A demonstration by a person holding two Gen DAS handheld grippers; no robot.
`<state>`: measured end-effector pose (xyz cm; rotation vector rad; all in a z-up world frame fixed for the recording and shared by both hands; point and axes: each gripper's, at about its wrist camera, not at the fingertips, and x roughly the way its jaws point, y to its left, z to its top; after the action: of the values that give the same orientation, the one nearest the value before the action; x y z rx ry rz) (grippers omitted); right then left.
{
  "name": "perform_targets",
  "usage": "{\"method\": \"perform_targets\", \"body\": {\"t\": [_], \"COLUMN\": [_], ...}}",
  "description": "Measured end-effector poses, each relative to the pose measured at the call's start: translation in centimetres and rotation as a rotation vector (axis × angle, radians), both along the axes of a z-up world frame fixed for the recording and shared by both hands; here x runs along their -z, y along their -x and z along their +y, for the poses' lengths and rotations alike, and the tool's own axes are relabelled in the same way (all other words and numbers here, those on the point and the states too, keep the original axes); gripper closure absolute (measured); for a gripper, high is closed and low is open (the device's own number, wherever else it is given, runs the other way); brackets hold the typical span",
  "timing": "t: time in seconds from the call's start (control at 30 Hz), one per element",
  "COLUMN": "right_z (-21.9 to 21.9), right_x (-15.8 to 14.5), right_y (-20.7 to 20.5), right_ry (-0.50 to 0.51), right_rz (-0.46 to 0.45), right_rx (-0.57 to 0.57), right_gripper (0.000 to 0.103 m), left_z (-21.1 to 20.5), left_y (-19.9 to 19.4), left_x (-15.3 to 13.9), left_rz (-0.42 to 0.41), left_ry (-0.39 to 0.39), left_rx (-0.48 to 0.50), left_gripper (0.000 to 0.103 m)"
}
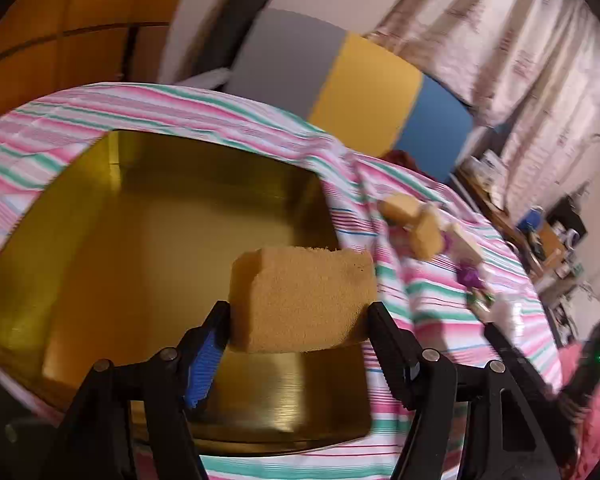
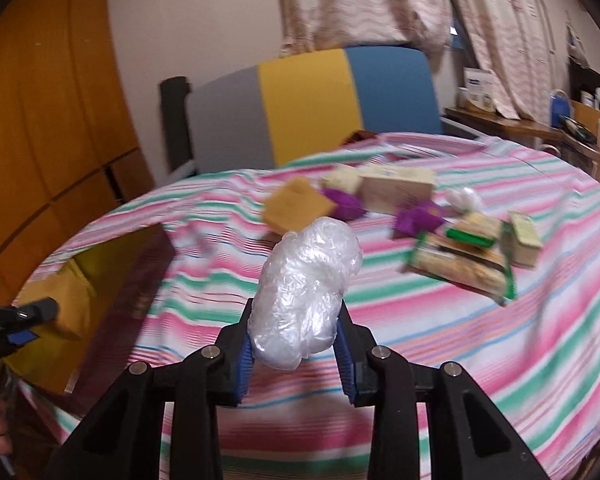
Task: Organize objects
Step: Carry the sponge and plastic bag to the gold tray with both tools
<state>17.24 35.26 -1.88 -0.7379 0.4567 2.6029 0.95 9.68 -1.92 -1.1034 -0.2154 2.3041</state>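
My left gripper (image 1: pixel 300 312) is shut on a tan sponge block (image 1: pixel 302 296) and holds it above the near right part of an open gold box (image 1: pixel 148 240). My right gripper (image 2: pixel 296 320) is shut on a crumpled clear plastic bag (image 2: pixel 306 288), held above the striped cloth. The gold box (image 2: pixel 84 280) shows at the left of the right wrist view, with the left gripper (image 2: pixel 24 316) over it. More tan sponges (image 1: pixel 416 224) lie right of the box.
A pile on the striped tablecloth (image 2: pixel 500 340) holds a tan sponge (image 2: pixel 296 206), purple wrappers (image 2: pixel 416 218), a cream carton (image 2: pixel 396 190) and green snack packs (image 2: pixel 464 264). A grey, yellow and blue chair back (image 2: pixel 312 104) stands behind the table. A cluttered shelf (image 2: pixel 560 120) is at the right.
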Motion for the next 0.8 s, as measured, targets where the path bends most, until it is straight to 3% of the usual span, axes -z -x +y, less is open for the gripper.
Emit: {"method": "perform_targets", "body": {"t": [0.43, 0.63, 0.8], "right_z": [-8.5, -12.4, -15.3], "right_x": [-3.9, -3.9, -3.3], "right_y": [4.7, 6.6, 7.6], "right_ry": [-0.046, -0.043, -0.043], "right_rz": [0.069, 0.045, 0.021], "right_rx": [-0.297, -0.417, -0.503], "right_gripper": [0.069, 0.069, 0.069], "left_z": [-7.2, -9.8, -11.1], "left_y": [1.9, 1.9, 1.4], "left_x": [1.5, 1.8, 1.7], "left_rz": [-0.002, 0.005, 0.005], "left_ry": [0.112, 0.152, 0.149], "left_rx": [-0.196, -0.251, -0.268], "left_gripper": [0.032, 0.031, 0.024]}}
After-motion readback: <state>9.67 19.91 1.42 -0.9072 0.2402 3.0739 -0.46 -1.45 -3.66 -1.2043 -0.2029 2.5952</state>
